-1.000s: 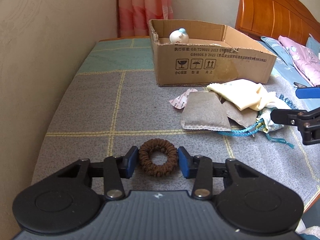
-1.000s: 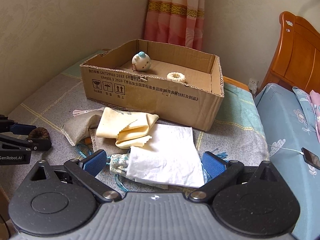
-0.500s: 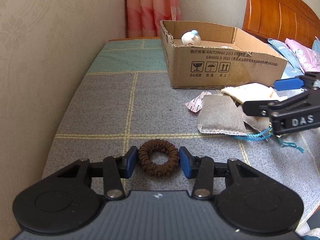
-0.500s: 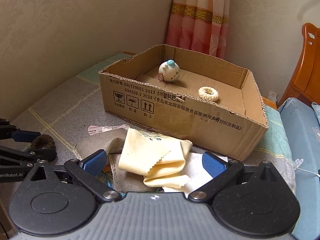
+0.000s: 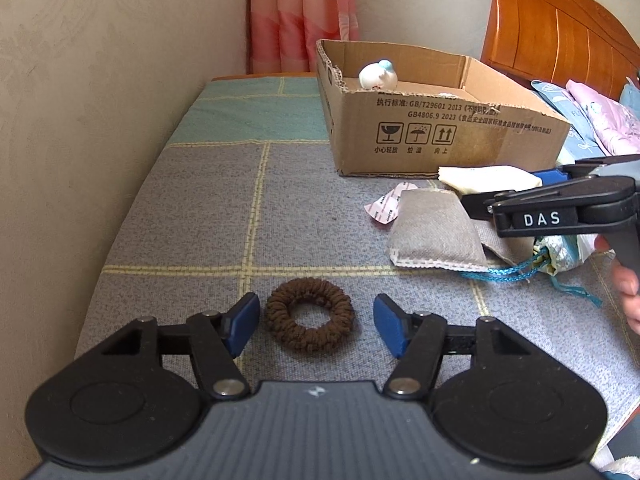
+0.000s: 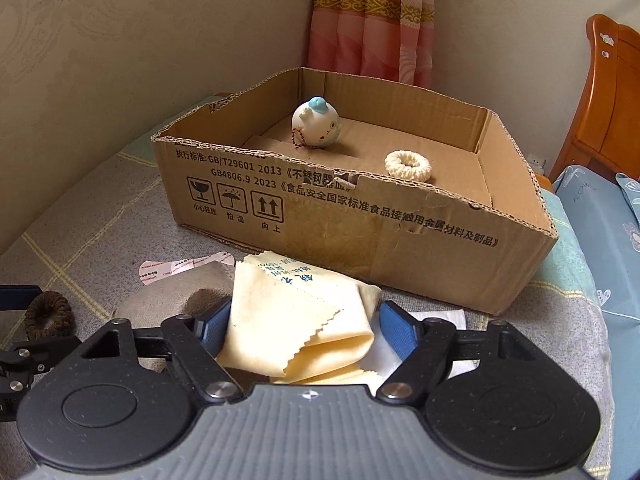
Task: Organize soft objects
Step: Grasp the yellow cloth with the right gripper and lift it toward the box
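Though ungripped, brown ribbed scrunchie (image 5: 309, 314).

box (image 6: 400, 240): matt corrugated cardboard | scrunchie (image 5: 310, 320): ribbed brown fabric

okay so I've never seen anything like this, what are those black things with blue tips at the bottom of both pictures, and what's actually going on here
Those are two hand-held grippers, each with two blue-padded fingers; a person holds one in each hand. Each picture comes from a camera on one gripper, looking forward along its fingers.

In the left view, the left gripper is open around a brown scrunchie lying on the patchwork cover, with gaps on both sides. In the right view, the right gripper is open around a folded yellow cloth; whether its pads touch the cloth is unclear.

Behind stands a cardboard box holding a round white plush toy and a cream scrunchie. A grey pouch also lies outside it.
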{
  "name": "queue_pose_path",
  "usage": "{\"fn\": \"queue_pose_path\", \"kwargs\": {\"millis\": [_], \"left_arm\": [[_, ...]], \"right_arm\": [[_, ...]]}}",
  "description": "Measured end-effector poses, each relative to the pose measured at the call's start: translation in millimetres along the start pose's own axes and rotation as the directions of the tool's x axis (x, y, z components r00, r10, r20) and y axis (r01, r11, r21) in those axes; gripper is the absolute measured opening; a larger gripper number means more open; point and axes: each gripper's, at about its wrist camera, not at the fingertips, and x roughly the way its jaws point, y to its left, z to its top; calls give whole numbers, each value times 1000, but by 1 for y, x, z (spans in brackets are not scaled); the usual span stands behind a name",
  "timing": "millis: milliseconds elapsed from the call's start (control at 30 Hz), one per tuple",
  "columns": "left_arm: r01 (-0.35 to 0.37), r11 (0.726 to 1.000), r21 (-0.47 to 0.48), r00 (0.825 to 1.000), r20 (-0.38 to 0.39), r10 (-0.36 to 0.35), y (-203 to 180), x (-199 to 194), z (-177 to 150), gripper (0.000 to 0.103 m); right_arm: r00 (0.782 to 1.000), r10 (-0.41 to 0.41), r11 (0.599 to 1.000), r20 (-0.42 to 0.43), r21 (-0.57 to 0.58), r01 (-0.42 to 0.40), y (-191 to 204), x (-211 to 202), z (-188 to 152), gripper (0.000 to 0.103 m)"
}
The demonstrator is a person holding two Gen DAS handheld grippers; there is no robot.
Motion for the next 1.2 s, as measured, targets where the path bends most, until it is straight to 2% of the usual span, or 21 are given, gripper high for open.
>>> {"fn": "queue_pose_path", "kwargs": {"millis": [333, 767, 867, 900, 933, 1200], "left_arm": [[-3, 1000, -4, 1000, 0, 3, 1, -1, 0, 63], [-17, 1000, -8, 1000, -2, 17, 0, -4, 0, 62], [-22, 1000, -9, 1000, -5, 22, 0, -2, -1, 58], [-22, 1000, -9, 1000, -4, 22, 0, -3, -1, 51], [-19, 1000, -11, 1000, -3, 19, 1, -3, 0, 49], [-45, 999, -4, 999, -6, 45, 0, -5, 3, 38]], "right_arm": [[1000, -13, 1000, 26, 4, 13, -1, -17, 2, 31], [996, -32, 999, 82, 30, 30, -9, -51, 4, 30], [996, -27, 999, 89, 33, 24, -10, -57, 3, 30], [995, -28, 999, 91, 31, 25, -10, -58, 3, 30], [995, -33, 999, 95, 30, 30, -10, -59, 2, 30], [994, -29, 999, 108, 28, 26, -12, -68, 0, 30]]}}
